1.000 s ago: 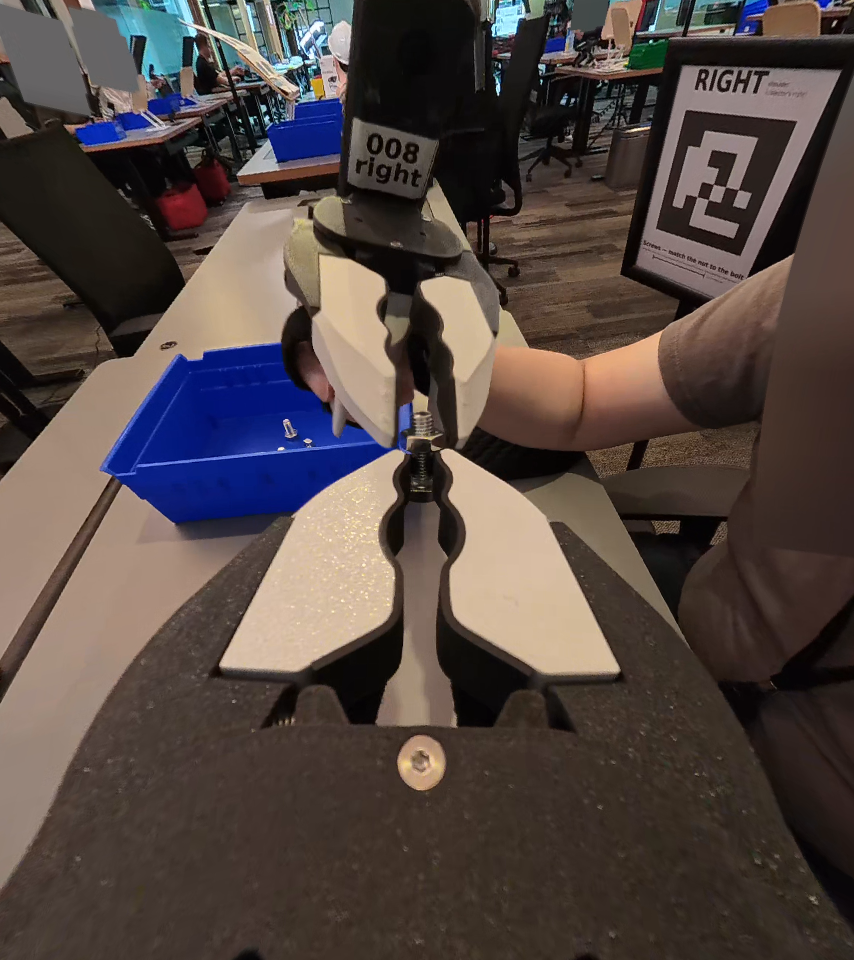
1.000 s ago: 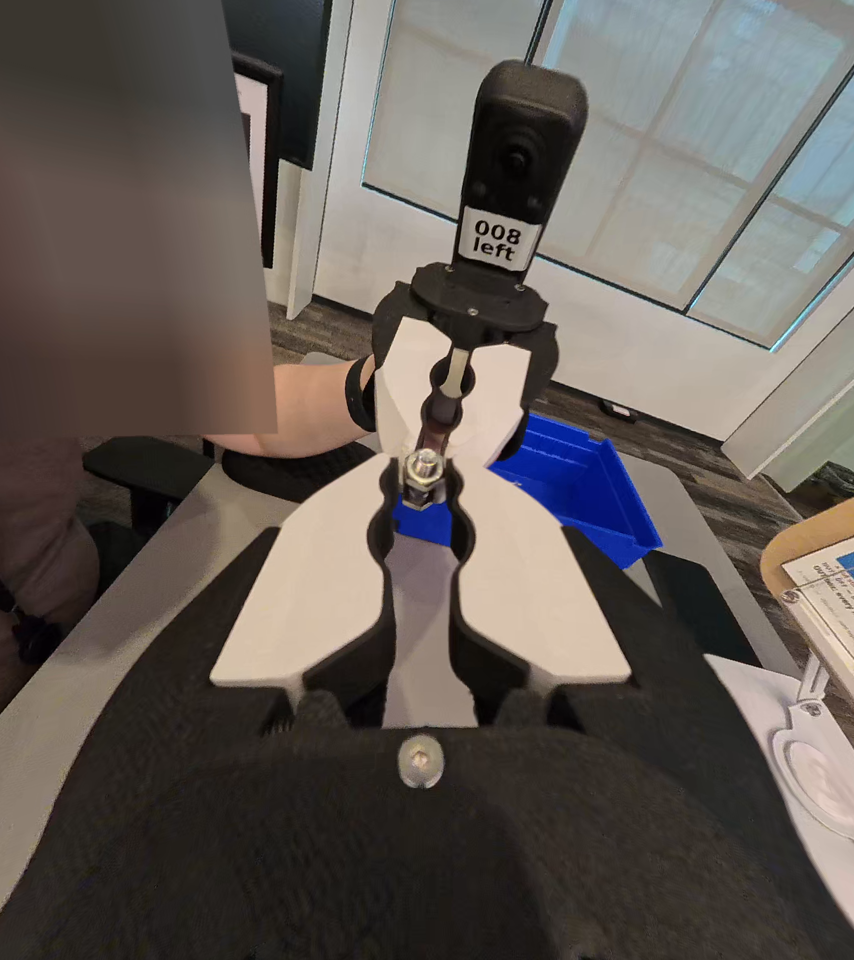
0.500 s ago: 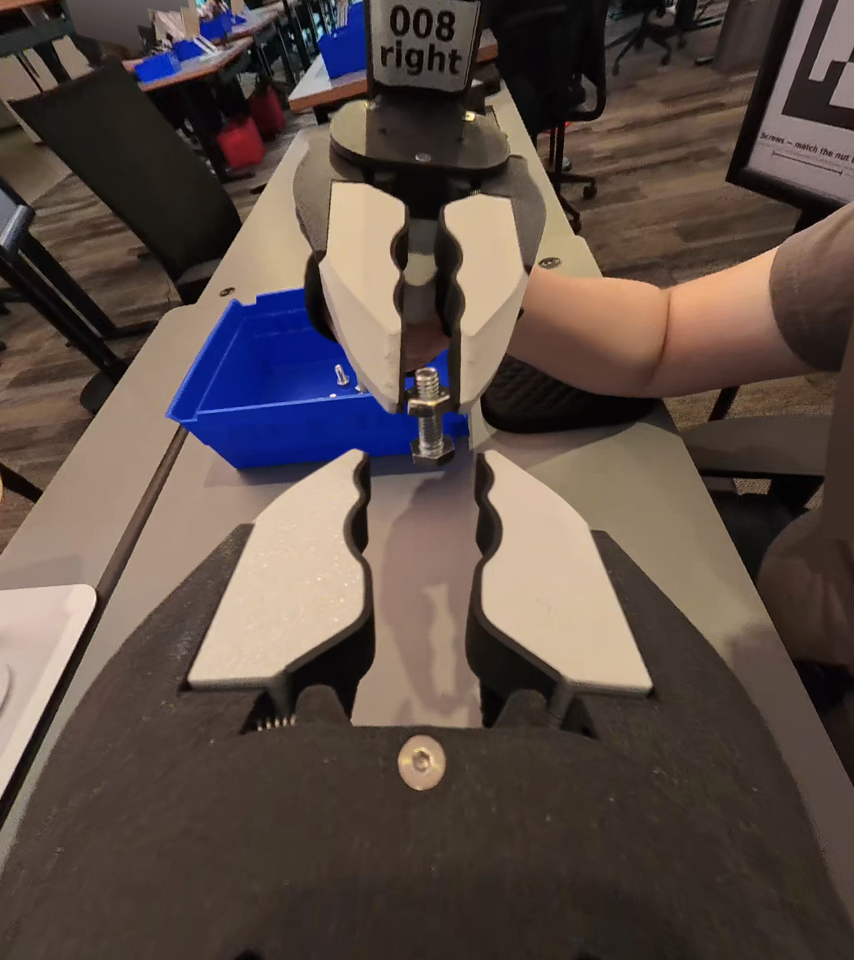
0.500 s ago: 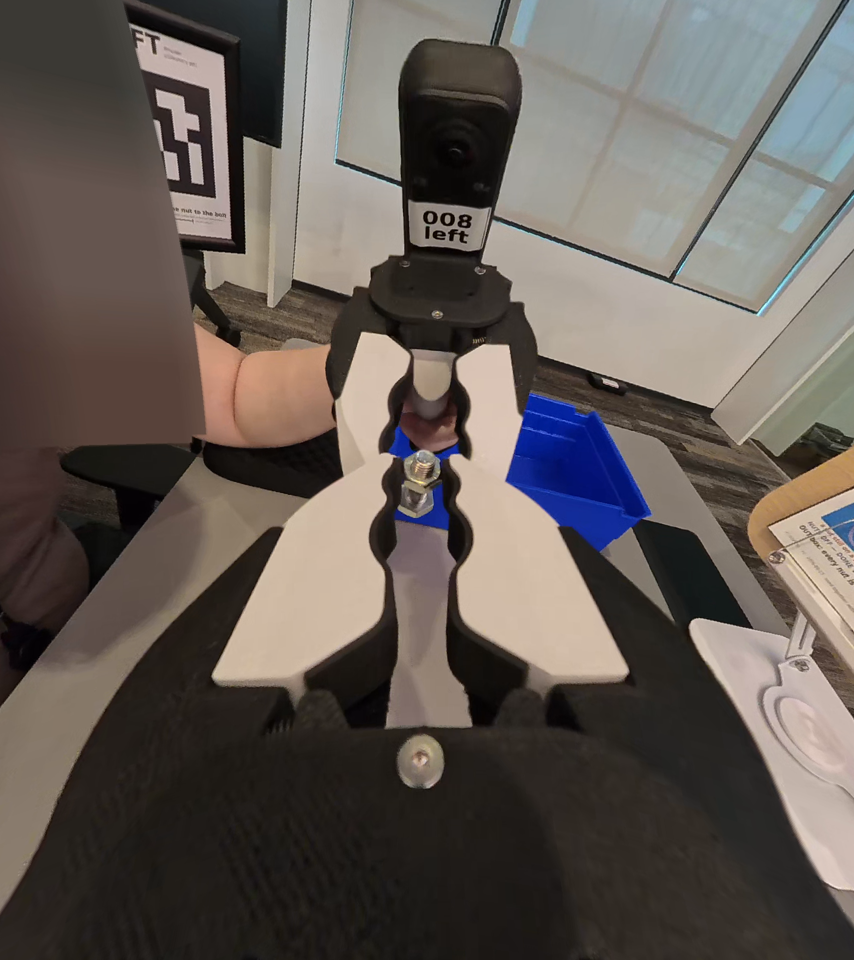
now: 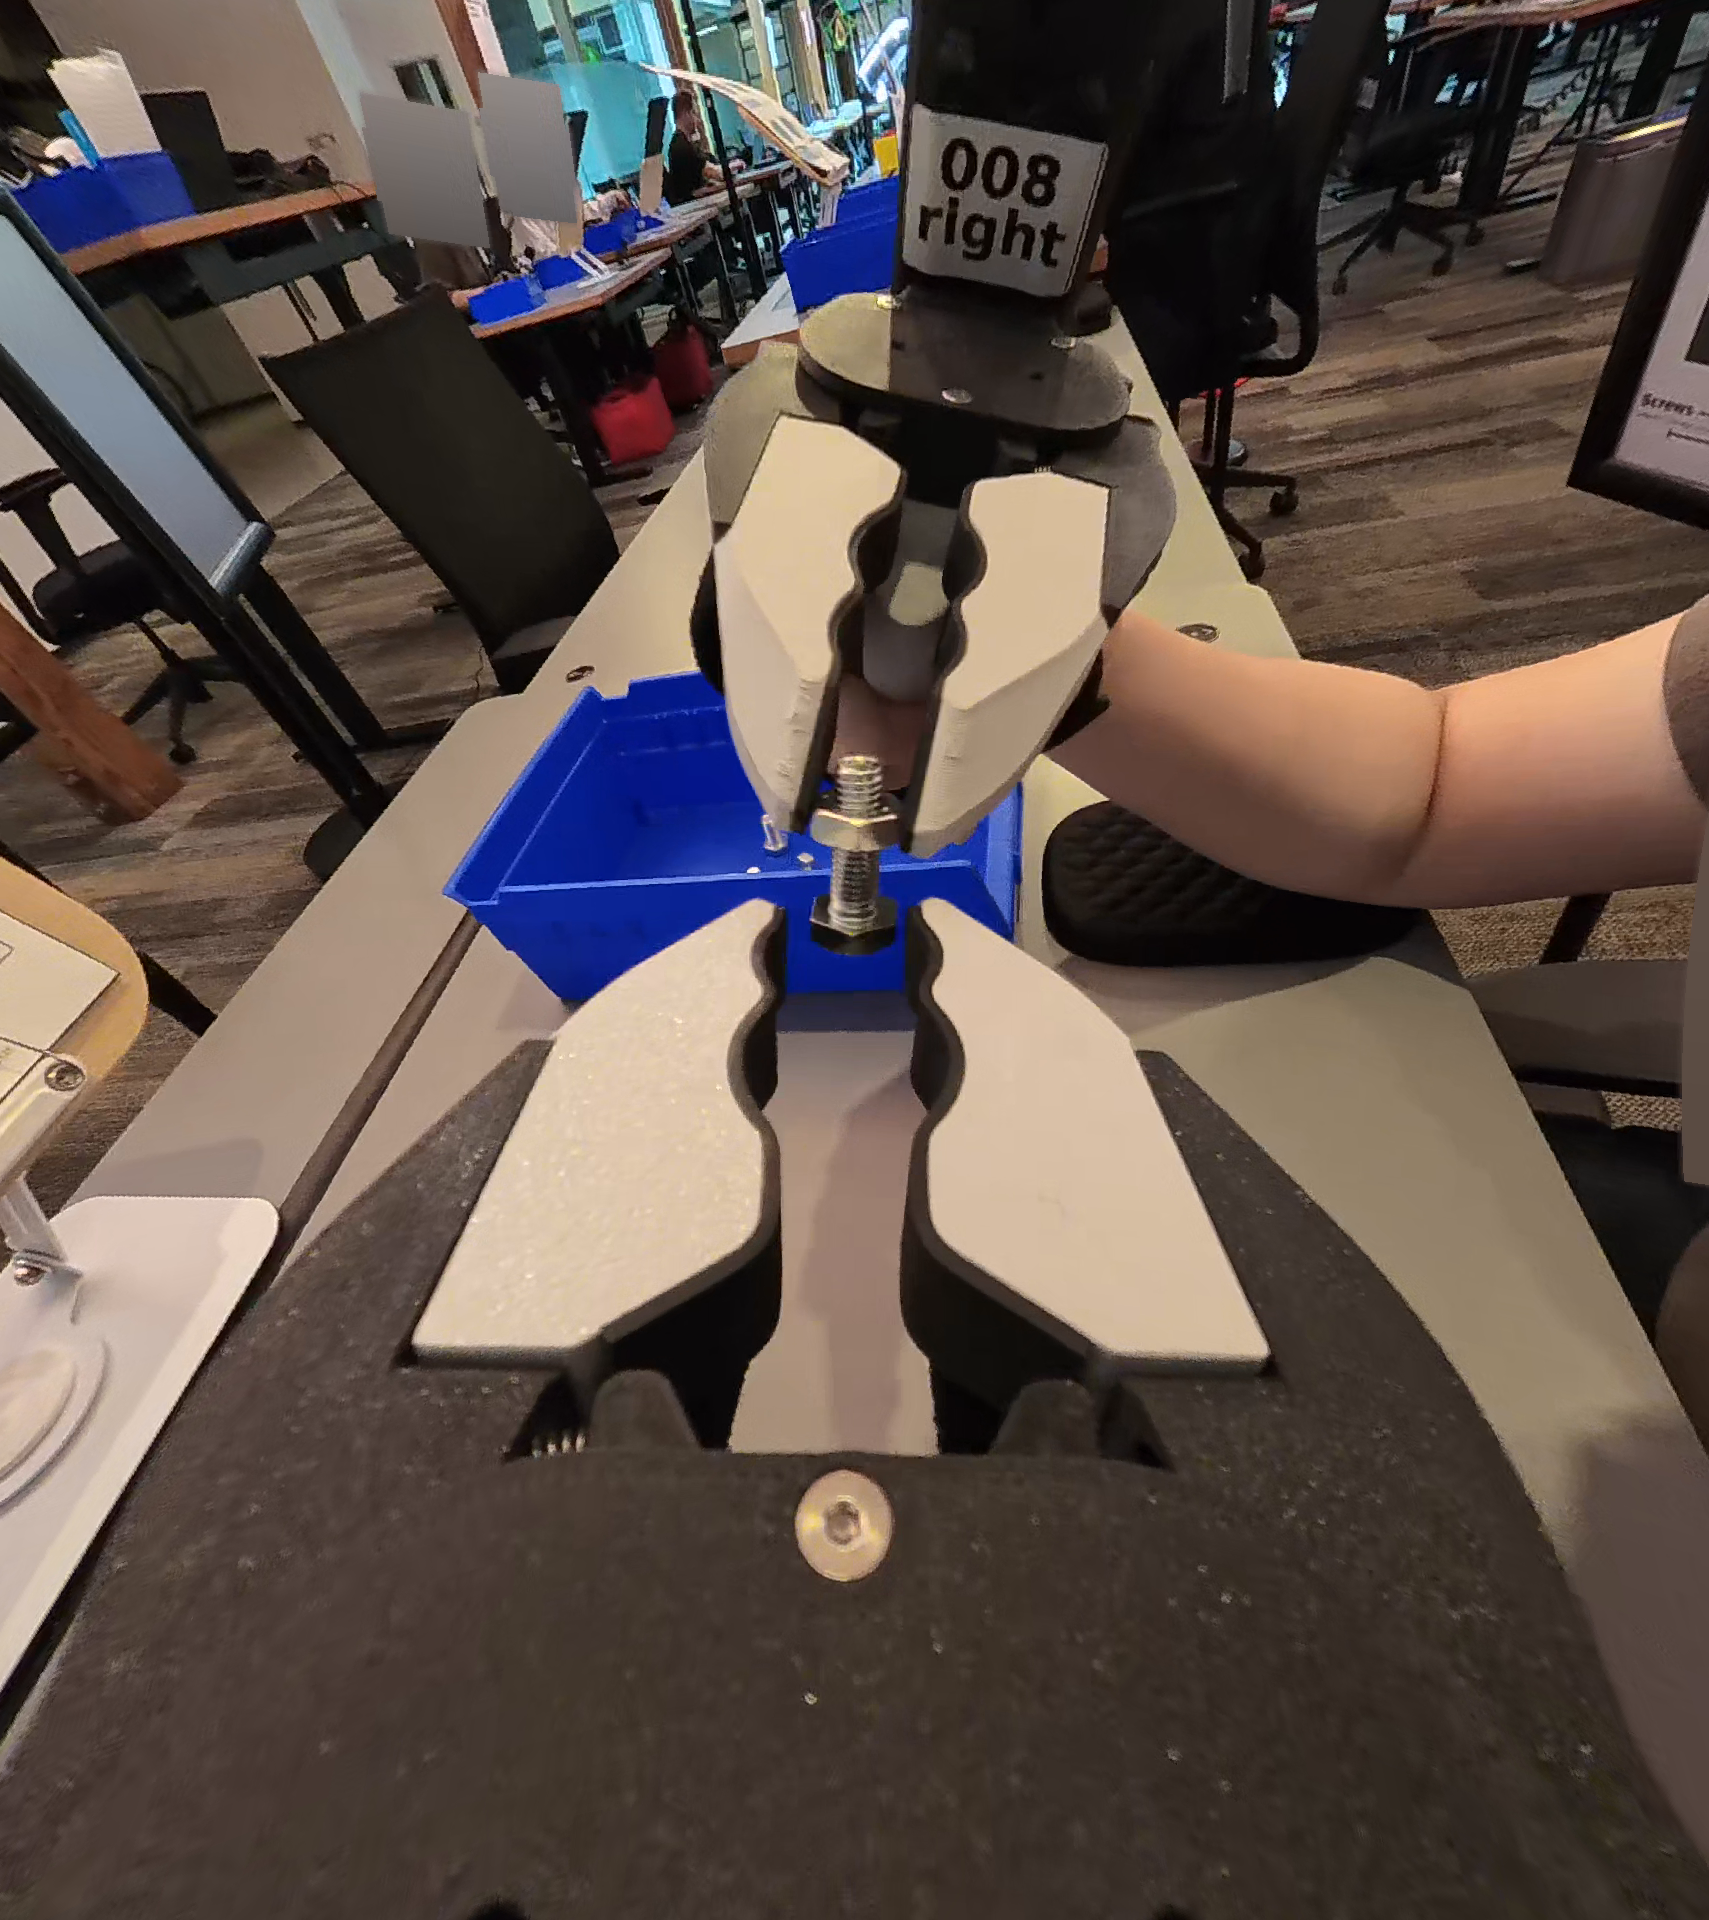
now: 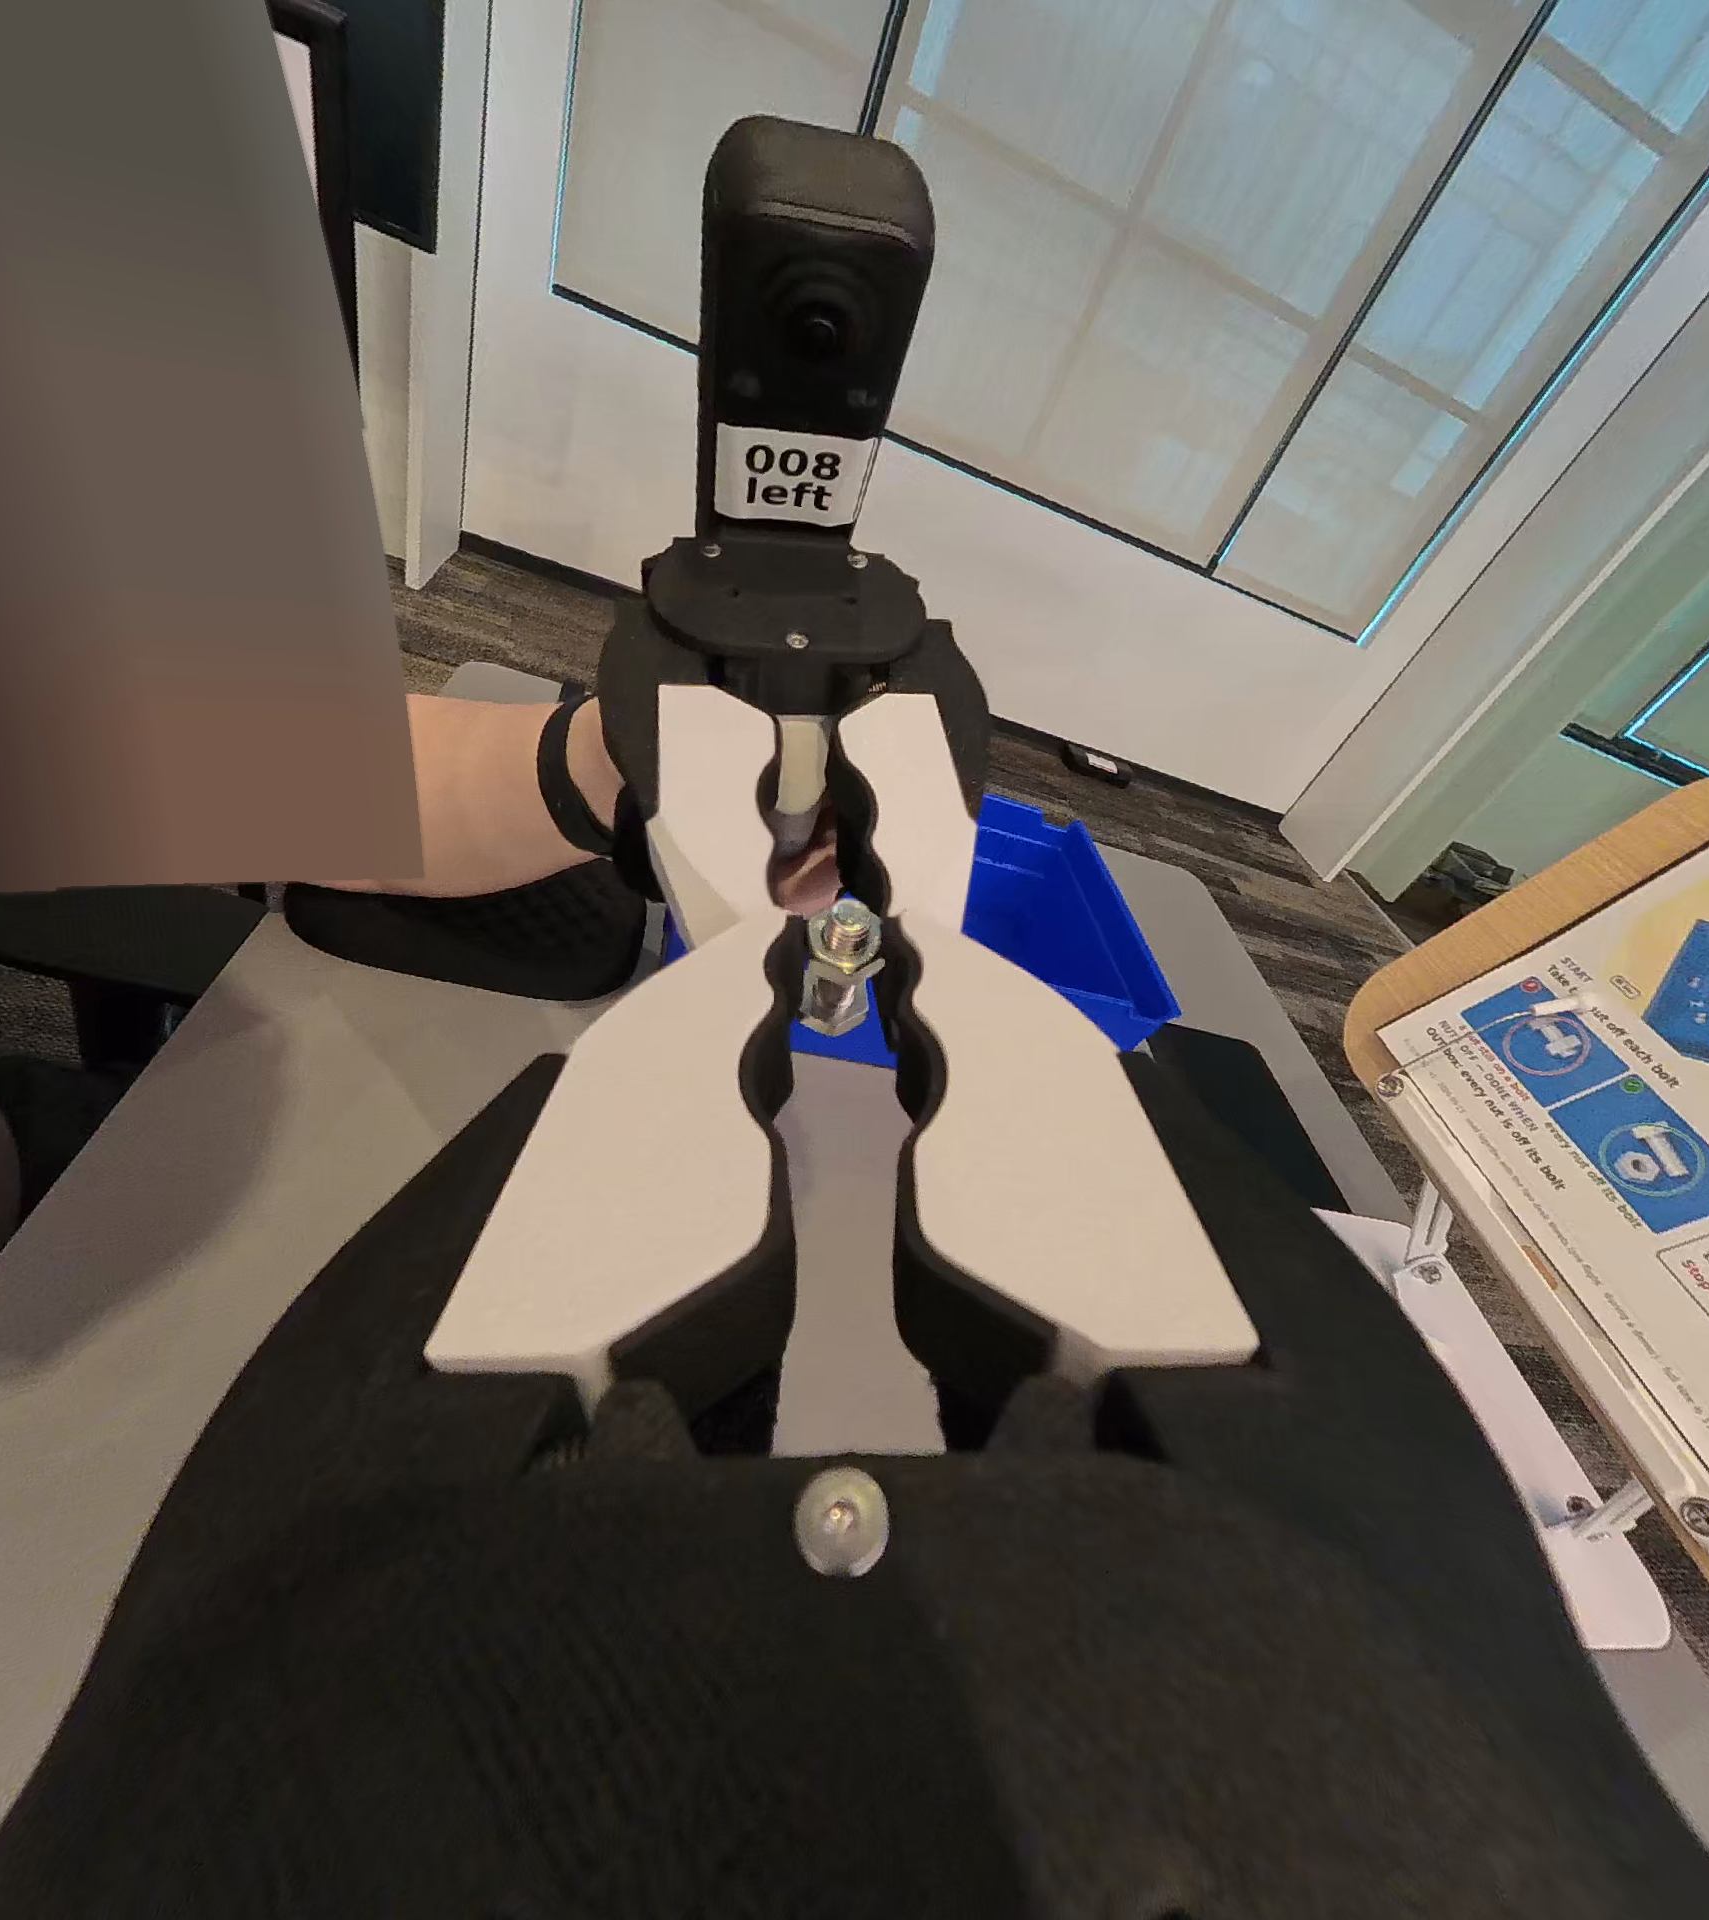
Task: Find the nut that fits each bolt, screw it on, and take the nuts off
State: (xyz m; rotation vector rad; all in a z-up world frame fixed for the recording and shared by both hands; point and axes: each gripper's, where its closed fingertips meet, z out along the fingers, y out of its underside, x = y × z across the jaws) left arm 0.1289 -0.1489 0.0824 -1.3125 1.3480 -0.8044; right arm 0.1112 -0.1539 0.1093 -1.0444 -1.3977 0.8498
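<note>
- In the left wrist view, nearest to us, we are holding our left gripper (image 5: 848, 935) with its white scalloped fingers (image 5: 642, 1122) spread apart, gripping nothing; the head of the bolt is sitting in the gap at their tips, and we cannot tell whether it is touching them.
- Just beyond, the short zinc-plated steel hex bolt (image 5: 854, 883) is hanging head-down over the grey tabletop (image 5: 1276, 1049), with a silvery steel hex nut (image 5: 854, 828) threaded partway along its shank.
- Our right gripper (image 5: 855, 821) is pinching that nut by its flats between closed white fingertips, and the right wrist view is showing the same nut (image 6: 837, 968) clamped at the tips.
- We are judging the pair small, rigid and light, though smooth metal is likely to slip or spin; taking the bolt by its hex head looks best, since the flats resist turning.
- Farther off, a blue plastic bin (image 5: 621, 821) is holding a few small fasteners.
</note>
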